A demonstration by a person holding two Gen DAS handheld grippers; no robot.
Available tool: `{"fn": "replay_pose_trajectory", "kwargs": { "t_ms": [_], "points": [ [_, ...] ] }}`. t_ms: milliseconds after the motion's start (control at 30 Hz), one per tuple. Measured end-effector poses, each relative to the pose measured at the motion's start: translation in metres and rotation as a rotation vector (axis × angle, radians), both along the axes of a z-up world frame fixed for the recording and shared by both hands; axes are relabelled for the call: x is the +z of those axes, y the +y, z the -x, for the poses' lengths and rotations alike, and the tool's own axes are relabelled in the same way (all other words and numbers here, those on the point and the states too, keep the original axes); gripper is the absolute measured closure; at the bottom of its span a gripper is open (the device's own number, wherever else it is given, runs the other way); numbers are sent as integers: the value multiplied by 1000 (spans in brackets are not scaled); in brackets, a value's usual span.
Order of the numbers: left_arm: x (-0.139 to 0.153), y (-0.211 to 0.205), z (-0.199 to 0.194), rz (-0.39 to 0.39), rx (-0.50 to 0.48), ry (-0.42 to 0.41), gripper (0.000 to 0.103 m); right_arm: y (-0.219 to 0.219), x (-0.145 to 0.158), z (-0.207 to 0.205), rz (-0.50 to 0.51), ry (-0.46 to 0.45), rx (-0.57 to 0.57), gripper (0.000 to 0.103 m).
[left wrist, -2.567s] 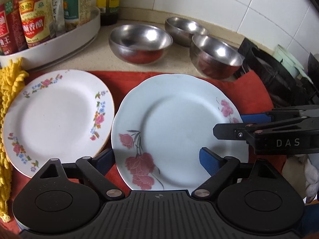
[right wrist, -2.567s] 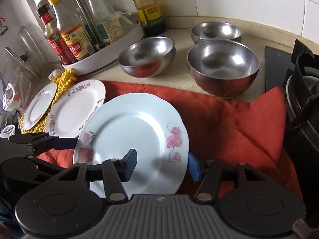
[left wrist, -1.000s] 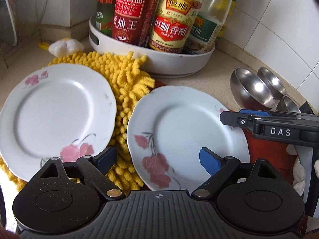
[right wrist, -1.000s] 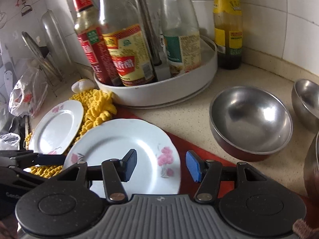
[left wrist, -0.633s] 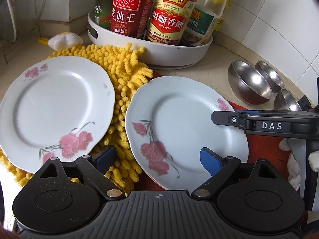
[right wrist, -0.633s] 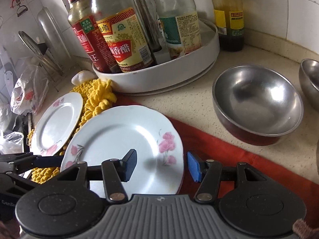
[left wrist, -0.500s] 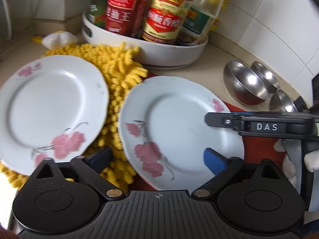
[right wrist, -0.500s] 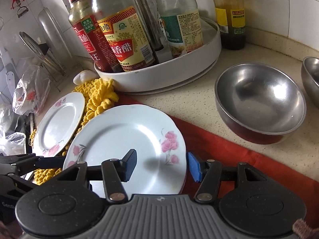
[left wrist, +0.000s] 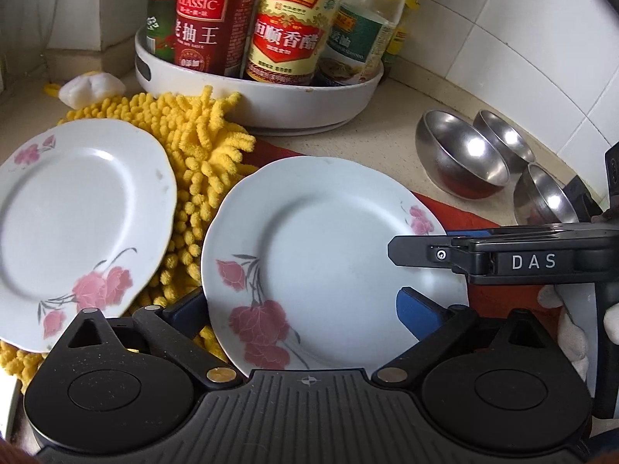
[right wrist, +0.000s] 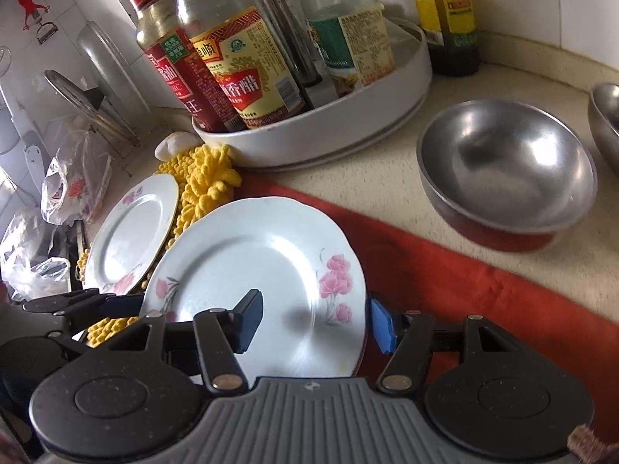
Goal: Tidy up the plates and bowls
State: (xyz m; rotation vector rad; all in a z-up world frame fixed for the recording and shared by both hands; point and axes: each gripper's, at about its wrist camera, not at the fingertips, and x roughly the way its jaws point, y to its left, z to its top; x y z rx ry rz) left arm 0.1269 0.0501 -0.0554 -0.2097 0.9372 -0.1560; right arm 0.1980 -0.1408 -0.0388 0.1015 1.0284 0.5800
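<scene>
White porcelain with pink flower sprays and a scalloped rim: two such plates show in the left wrist view. The nearer plate (left wrist: 329, 255) lies partly on a red cloth (left wrist: 499, 294) and overlaps a yellow chenille mat (left wrist: 201, 147). The farther plate (left wrist: 77, 208) rests on that mat, to the left. Three steel bowls (left wrist: 460, 158) (left wrist: 503, 139) (left wrist: 545, 197) stand close together on the counter at the right. A white round tray (left wrist: 271, 104) behind the mat holds several sauce bottles. The left gripper (left wrist: 301, 309) stands very wide, its jaws having just eased in a little. The nearer plate's front edge lies between them, and neither pad presses on it. The right gripper (left wrist: 421, 249) comes in from the right, one finger above this plate's rim and one below.

In the right wrist view the same two plates appear, the nearer (right wrist: 251, 263) and the farther (right wrist: 131, 228). Two bowls show here, one whole (right wrist: 506, 178) and one cut off by the frame edge (right wrist: 607, 116). The right gripper (right wrist: 313, 321) is about half open and has just been opening. It straddles the nearer plate's rim without clamping it. The left gripper (right wrist: 96, 305) shows at lower left, beside the mat.
</scene>
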Motion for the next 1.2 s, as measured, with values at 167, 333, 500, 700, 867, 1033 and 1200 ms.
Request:
{"fn": "replay_pose_trajectory", "kwargs": {
  "t_ms": [167,333,500,700,867,1033,1200],
  "points": [
    [2,-3,5,3,-7,9,3,-2,0,4,11,9,-9,47],
    [0,-7,6,-22,-22,6,3,-6,1,7,22,11,13,48],
    [1,0,8,14,2,-5,5,-2,2,10,55,-9,18,48],
    [3,8,14,13,38,-14,8,1,4,10,74,-38,26,48],
    [4,8,18,13,26,-24,11,12,3,13,123,-67,20,47],
    [14,25,29,5,63,-53,11,9,10,11,123,-102,38,48],
    [32,62,38,-13,168,-105,11,25,40,9,104,-228,85,48]
  ]
}}
